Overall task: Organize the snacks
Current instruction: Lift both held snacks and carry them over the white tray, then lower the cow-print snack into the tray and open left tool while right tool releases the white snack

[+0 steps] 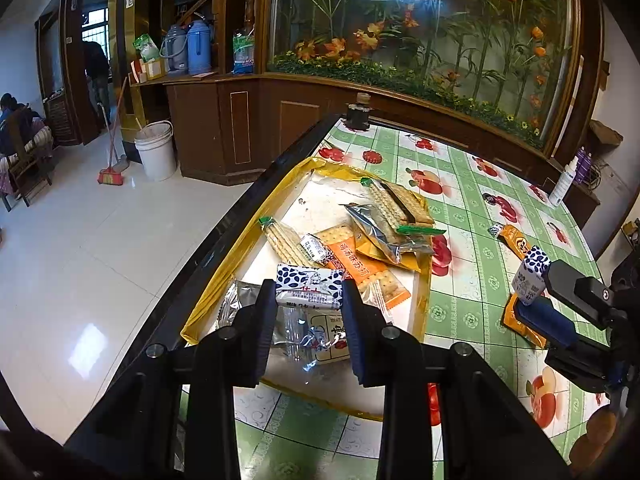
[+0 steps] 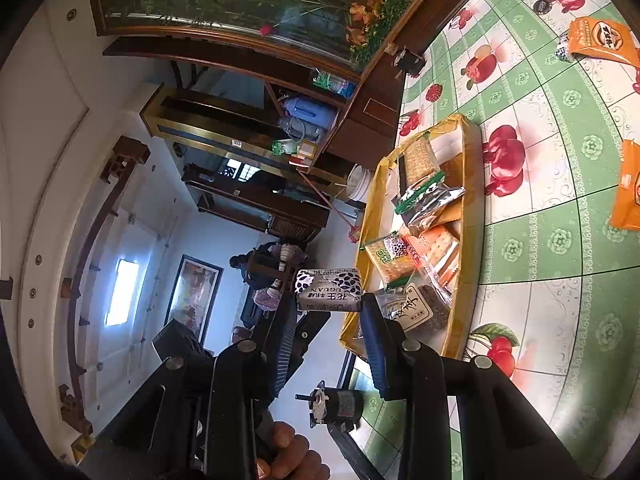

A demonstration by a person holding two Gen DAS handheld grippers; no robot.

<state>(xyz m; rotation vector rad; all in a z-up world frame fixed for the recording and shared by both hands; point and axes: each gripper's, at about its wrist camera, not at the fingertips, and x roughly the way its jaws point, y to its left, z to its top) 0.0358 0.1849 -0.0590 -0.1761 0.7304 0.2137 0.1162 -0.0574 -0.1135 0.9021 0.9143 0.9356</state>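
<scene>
Left gripper, clamped across my candy, hangs over the tray; right gripper, pinching another candy, sits well right, farther off.

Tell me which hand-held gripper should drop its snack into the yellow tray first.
Left. The left hand-held gripper already holds its blue-and-white bar directly over the yellow tray. The right hand-held gripper grips its own blue-and-white candy out over the tablecloth, beside the tray.

Soft daylight, glare on floor tiles, heavy fisheye warping, sharp focus
</scene>
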